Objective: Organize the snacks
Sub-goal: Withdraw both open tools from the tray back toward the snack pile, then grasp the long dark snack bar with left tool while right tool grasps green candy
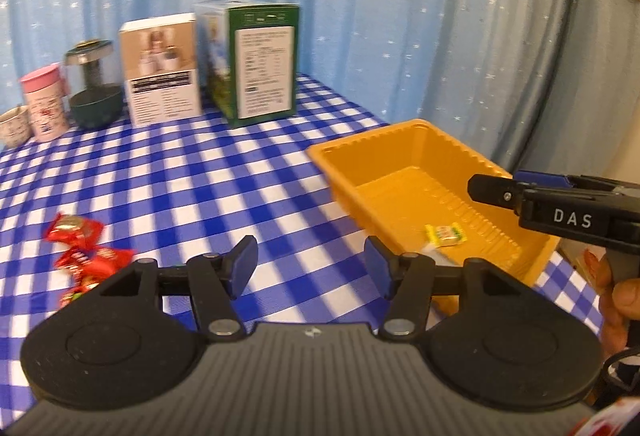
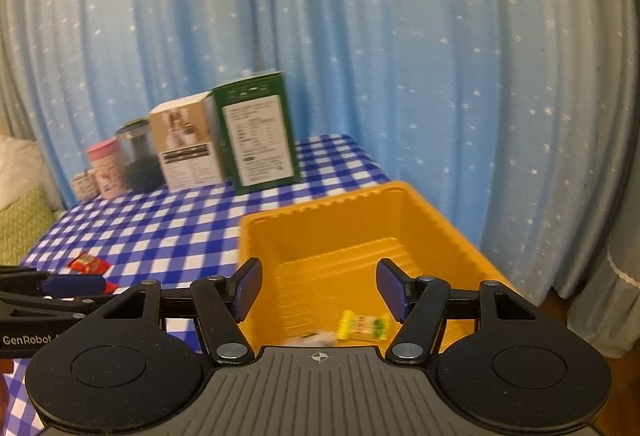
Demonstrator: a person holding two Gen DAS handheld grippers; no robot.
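An orange plastic tray (image 1: 400,139) stands on the blue checked tablecloth at the right; it also shows in the right wrist view (image 2: 360,203). A yellow-green candy (image 1: 444,235) lies inside it, also seen in the right wrist view (image 2: 363,324), with a pale wrapper (image 2: 316,339) beside it. Red snack packets (image 1: 80,248) lie on the cloth at the left, also in the right wrist view (image 2: 88,263). My left gripper (image 1: 311,268) is open and empty above the cloth, left of the tray. My right gripper (image 2: 319,290) is open and empty above the tray; it shows from the side in the left wrist view (image 1: 492,187).
At the back stand a green box (image 1: 260,63), a white-brown box (image 1: 162,71), a dark green lidded jar (image 1: 94,87), a pink tin (image 1: 46,103) and a small cup (image 1: 14,125). A blue starred curtain (image 1: 400,15) hangs behind. The table edge runs near the tray at right.
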